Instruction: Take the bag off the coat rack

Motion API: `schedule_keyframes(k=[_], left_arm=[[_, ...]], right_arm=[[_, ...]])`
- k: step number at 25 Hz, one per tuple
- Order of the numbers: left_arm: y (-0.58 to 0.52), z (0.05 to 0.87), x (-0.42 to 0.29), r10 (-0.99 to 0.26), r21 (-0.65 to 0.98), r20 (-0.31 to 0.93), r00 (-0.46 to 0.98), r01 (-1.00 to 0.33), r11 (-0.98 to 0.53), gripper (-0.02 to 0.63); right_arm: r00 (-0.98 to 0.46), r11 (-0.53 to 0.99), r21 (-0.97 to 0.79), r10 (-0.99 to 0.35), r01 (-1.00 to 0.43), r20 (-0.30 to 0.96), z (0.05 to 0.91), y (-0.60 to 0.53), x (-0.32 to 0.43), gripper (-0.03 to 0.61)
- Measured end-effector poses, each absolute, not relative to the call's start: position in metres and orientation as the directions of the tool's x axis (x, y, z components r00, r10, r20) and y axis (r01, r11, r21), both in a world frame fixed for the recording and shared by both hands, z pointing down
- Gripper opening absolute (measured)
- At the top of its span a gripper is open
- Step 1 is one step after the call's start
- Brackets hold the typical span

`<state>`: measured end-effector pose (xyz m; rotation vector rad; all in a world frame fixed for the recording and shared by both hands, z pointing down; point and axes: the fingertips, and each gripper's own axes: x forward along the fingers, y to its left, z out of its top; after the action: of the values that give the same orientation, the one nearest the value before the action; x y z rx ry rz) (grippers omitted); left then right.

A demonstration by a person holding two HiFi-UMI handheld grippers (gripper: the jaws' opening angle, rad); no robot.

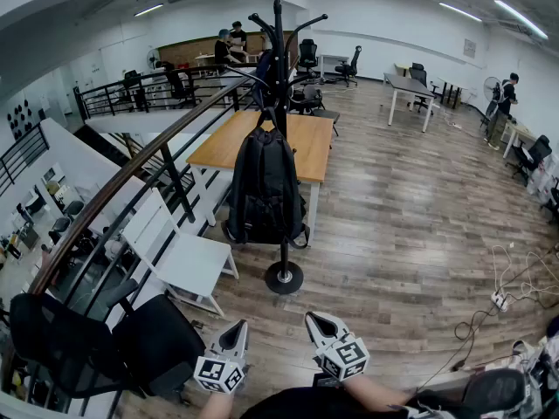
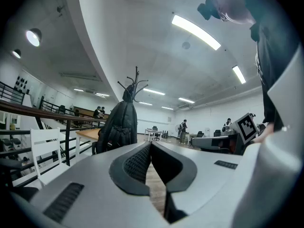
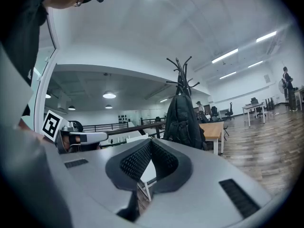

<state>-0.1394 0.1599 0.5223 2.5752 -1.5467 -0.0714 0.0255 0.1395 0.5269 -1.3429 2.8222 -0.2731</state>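
Hanging from the upper hooks of the coat rack [image 1: 278, 33], flat against its pole: the black bag [image 1: 265, 186], just in front of a wooden tabletop [image 1: 218, 142]. Held low over the wood floor [image 1: 393, 234], well apart from the bag: left gripper [image 1: 238, 332] and right gripper [image 1: 320, 326], jaws pressed together, nothing between them.
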Motion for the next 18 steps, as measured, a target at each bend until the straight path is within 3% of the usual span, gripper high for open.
schedule_keyframes(k=[18], left_arm=[[0.1565,0.5276,-0.1338,-0.889,0.139,0.049,0.455,-0.885,-0.445,0.015]], right_arm=[[-0.608,0.592,-0.176,-0.792,-0.787,0.054,0.5255,0.1413,0.0355,0.032]])
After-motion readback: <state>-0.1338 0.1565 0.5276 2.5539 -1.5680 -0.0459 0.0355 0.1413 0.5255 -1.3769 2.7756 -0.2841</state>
